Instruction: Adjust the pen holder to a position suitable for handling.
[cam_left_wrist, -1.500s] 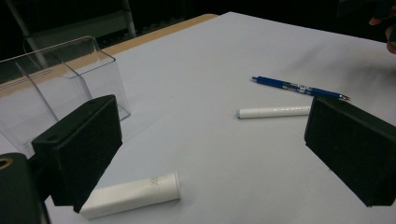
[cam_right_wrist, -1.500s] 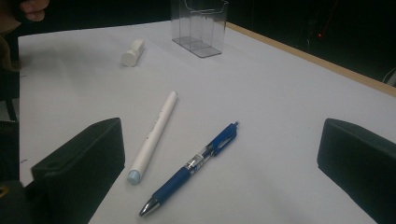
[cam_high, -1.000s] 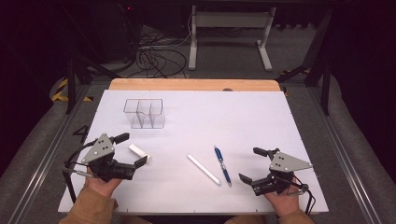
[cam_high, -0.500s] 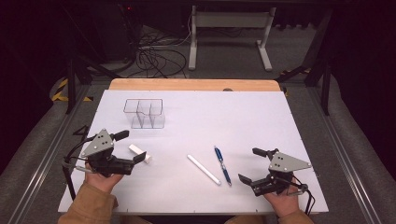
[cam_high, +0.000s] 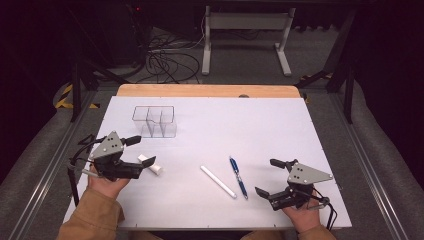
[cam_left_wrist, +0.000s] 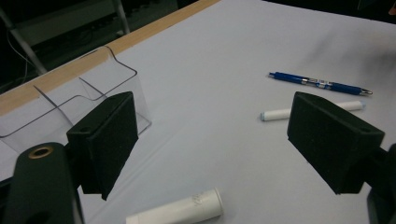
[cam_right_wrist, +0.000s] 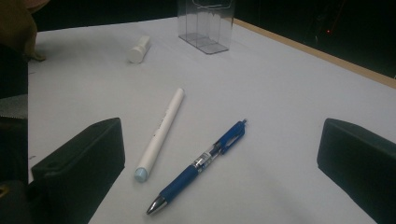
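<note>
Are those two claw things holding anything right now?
No. The left gripper has just been closing around the white tube without touching it; the right gripper is open.

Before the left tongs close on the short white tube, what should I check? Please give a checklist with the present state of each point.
1. Tube between the jaws of the left tongs: ok; jaws have just been closing, not yet touching it.
2. Tube lies flat on the table: ok.
3. Tube apart from the clear organizer: ok.
4. White pen and blue pen away from the tube: ok.
5. Right tongs open, away from the tube: ok.
6. Tube centred between the pads: cannot tell.
</note>
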